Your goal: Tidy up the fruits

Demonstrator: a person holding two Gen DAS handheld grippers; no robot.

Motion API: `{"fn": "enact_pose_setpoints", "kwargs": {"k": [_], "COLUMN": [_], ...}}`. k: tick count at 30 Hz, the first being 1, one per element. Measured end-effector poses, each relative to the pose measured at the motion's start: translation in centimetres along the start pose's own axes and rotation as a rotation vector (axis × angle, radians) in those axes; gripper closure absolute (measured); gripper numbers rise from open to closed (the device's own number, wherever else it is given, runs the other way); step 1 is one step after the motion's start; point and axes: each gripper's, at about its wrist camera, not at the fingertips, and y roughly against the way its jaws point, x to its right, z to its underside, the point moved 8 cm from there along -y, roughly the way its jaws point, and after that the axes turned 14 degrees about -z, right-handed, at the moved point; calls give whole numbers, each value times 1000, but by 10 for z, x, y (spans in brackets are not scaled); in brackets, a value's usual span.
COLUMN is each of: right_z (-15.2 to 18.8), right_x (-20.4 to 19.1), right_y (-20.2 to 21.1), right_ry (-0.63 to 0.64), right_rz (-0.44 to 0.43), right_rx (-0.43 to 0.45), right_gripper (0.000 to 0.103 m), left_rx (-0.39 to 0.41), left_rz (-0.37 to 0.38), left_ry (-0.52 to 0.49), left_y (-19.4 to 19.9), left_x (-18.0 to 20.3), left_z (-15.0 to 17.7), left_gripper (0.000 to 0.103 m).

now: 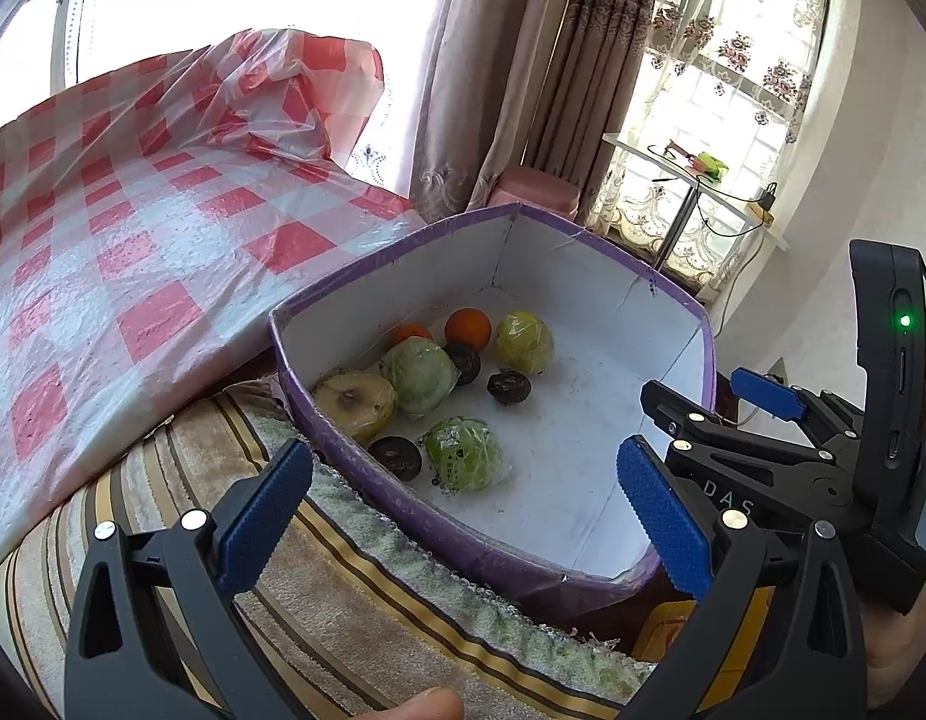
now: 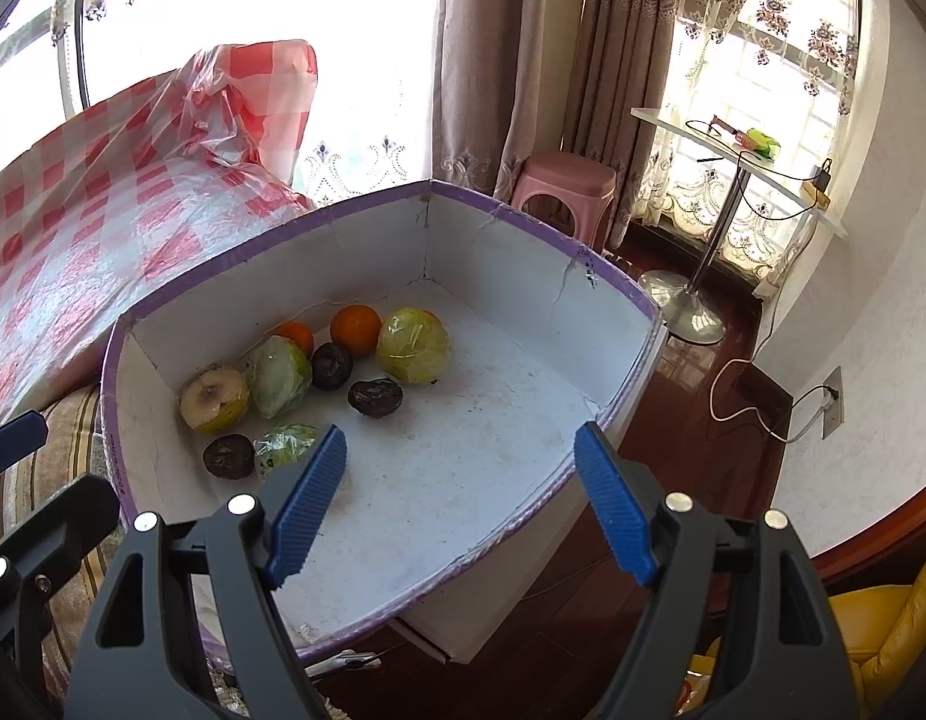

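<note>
Centrally, fruits (image 2: 319, 372) are clustered in the purple-edged box (image 2: 523, 276), left of frame centre, left gripper (image 1: 463, 510) held wide open, empty, right gripper (image 2: 463, 498) likewise spread, nothing gripped.

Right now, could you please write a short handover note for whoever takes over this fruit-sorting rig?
Left gripper: open, empty, hovering at the near rim of the purple-edged box.
Right gripper: open, empty, over the box's near corner.
Fruit all lies loose in the box's left half: two oranges, three dark round fruits, wrapped green fruits, one yellowish fruit.
Done: nothing visibly sorted.
Left: pick and organise every fruit; the destination is not in view.
</note>
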Motion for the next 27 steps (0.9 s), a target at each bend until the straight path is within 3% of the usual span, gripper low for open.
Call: {"fn": "enact_pose_setpoints", "kwargs": {"k": [27], "right_z": [0], "right_x": [0], "right_y": [0], "right_ry": [0], "right_rz": [0], "right_rx": [1], "right_gripper": [25], "left_rx": [-9], "left_rz": [-5], "left_ry": [8], "left_y": [-4], "left_x": [-2], "left_z": [1], "left_gripper": [4]}}
